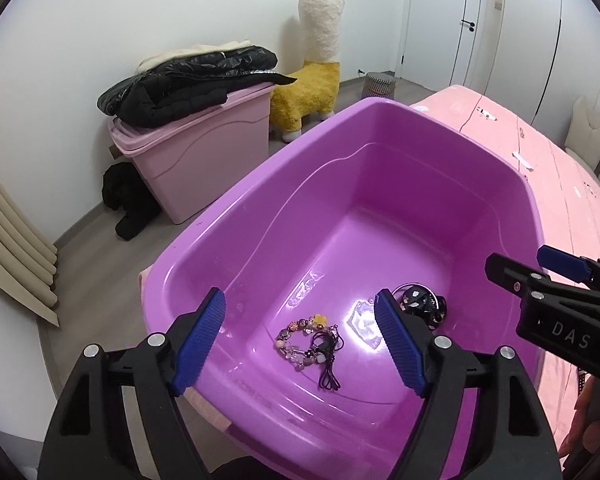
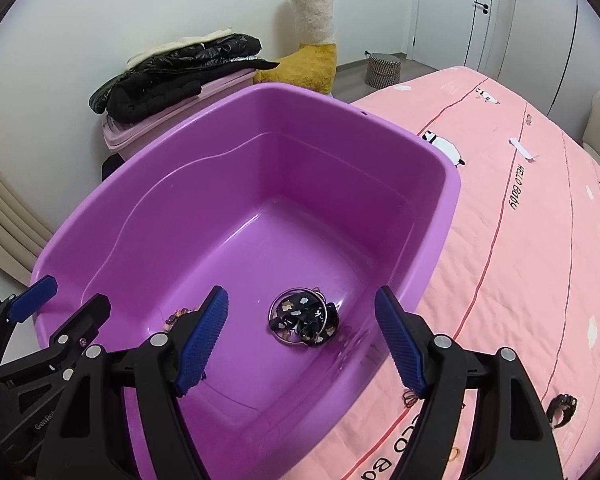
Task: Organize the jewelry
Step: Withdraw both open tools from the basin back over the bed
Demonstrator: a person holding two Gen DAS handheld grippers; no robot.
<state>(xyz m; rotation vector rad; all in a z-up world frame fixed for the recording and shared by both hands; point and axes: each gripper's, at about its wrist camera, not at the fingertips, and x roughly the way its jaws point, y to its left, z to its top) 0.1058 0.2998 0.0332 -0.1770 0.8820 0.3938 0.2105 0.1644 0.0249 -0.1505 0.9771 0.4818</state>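
The left claw point(image 1: 300, 344) stood wide open above the near end of the glossy purple plastic tub point(image 1: 228, 236), and nothing was between its blue ribbed pads point(image 1: 199, 344). Just beyond and below the gap, on the tub floor, lay the beaded bracelet with pink and clear beads, a yellow charm and a thin black cord point(image 1: 306, 344). It was apart from both pads.

The right claw point(image 2: 302, 344) was also wide open and empty, next to the left one. Past its gap, a little toward its left pad, the black hair band with white flower print, coiled with a thin metal ring point(image 2: 302, 320), rested on the tub floor. In the left wrist view the same band point(image 1: 420, 306) lay just behind the right pad of the left claw.

To the right of the right claw, on the pink bed cover with printed letters point(image 2: 540, 240), was a small dark ornament point(image 2: 562, 410), and a thin orange loop point(image 2: 410, 394) lay beside the right pad.

Farther away, left of the tub, a pale pink lidded box point(image 1: 204, 160) carried a black padded jacket point(image 1: 188, 80). A yellow and cream plush alpaca point(image 1: 316, 64) stood beside it.
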